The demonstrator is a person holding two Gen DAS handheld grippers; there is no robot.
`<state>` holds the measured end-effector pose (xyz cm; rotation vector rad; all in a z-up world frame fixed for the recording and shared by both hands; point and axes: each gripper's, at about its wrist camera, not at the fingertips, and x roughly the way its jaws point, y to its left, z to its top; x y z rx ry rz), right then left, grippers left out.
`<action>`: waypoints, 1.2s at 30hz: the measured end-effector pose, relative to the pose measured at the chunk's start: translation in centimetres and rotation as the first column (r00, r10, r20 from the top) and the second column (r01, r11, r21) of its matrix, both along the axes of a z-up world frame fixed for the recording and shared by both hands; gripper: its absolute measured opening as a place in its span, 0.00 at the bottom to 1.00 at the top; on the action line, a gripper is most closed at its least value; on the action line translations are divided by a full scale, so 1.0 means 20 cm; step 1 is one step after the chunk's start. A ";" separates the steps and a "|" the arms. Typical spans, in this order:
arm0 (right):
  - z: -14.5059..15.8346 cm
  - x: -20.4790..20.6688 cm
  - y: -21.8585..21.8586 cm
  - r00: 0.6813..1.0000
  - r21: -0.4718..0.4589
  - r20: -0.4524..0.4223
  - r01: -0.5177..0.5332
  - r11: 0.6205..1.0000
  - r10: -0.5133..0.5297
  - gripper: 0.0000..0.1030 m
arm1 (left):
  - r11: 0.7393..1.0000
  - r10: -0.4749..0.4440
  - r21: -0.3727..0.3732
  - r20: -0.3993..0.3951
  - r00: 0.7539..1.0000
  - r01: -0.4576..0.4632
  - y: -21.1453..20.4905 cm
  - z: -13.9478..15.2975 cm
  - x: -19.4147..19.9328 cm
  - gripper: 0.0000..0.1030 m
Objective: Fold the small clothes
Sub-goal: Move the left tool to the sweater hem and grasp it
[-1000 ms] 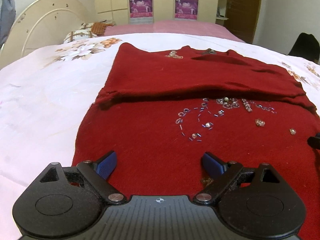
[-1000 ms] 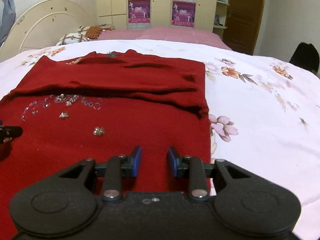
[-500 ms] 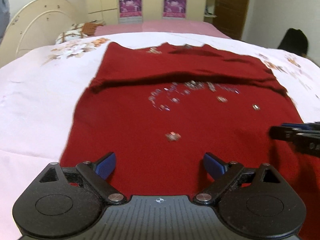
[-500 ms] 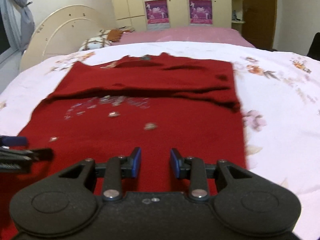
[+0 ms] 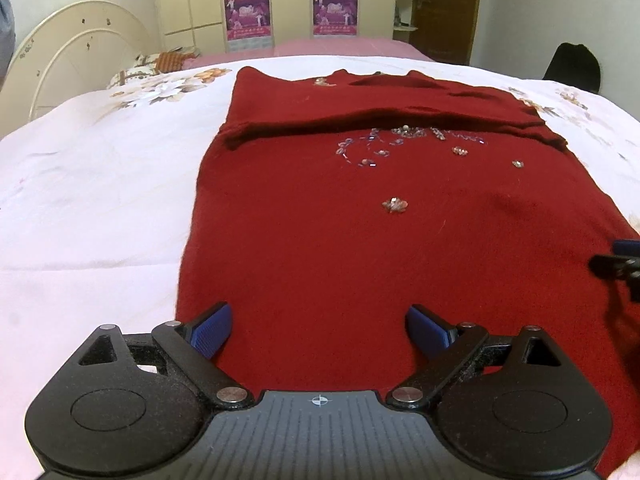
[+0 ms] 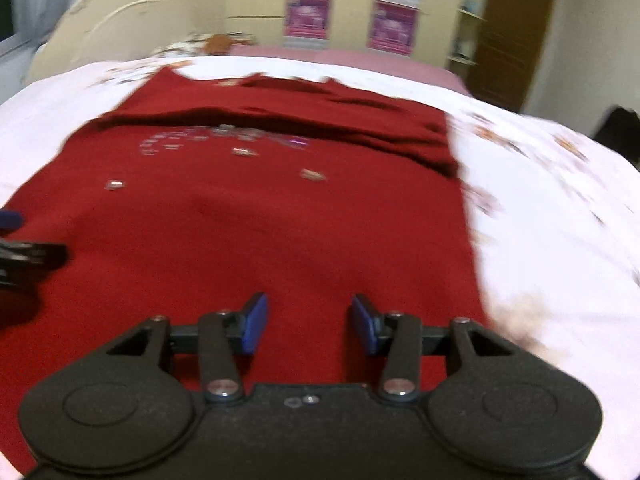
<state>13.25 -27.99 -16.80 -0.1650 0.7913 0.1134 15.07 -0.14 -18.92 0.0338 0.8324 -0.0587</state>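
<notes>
A dark red knitted garment with beads and sequins lies flat on the bed; its far part is folded over toward me. My left gripper is open and empty, low over the garment's near left part. My right gripper is open and empty over the garment near its right edge; this view is blurred. The right gripper's fingertips show at the right edge of the left wrist view, and the left gripper's fingertips show at the left edge of the right wrist view.
The bed has a white floral sheet. A cream headboard and pillows stand at the far left. Wardrobes with purple posters and a brown door line the back wall. A dark object sits at the far right.
Both grippers have drawn back toward the garment's near end, so more of it shows. The right gripper's fingers have opened wider. The garment has not moved.
</notes>
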 end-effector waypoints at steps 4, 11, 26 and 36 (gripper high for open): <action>0.01 -0.05 -0.07 0.998 -0.004 -0.006 0.069 0.998 -0.069 0.44 | 1.000 0.000 0.005 -0.005 1.000 0.000 0.00 0.01 -0.02 0.91; 0.09 -0.16 0.01 0.998 0.113 0.006 0.062 0.992 -0.063 0.41 | 0.999 -0.029 -0.019 -0.002 1.000 0.029 -0.06 0.08 -0.11 0.91; -0.01 -0.31 0.22 0.999 0.007 -0.006 -0.042 0.999 0.043 0.40 | 0.997 -0.082 0.007 -0.009 0.997 0.082 -0.11 0.02 -0.27 0.91; -0.02 -0.42 0.09 0.999 0.004 0.012 0.030 1.000 -0.030 0.41 | 0.997 -0.078 0.004 0.000 0.997 0.078 -0.07 0.02 -0.33 0.91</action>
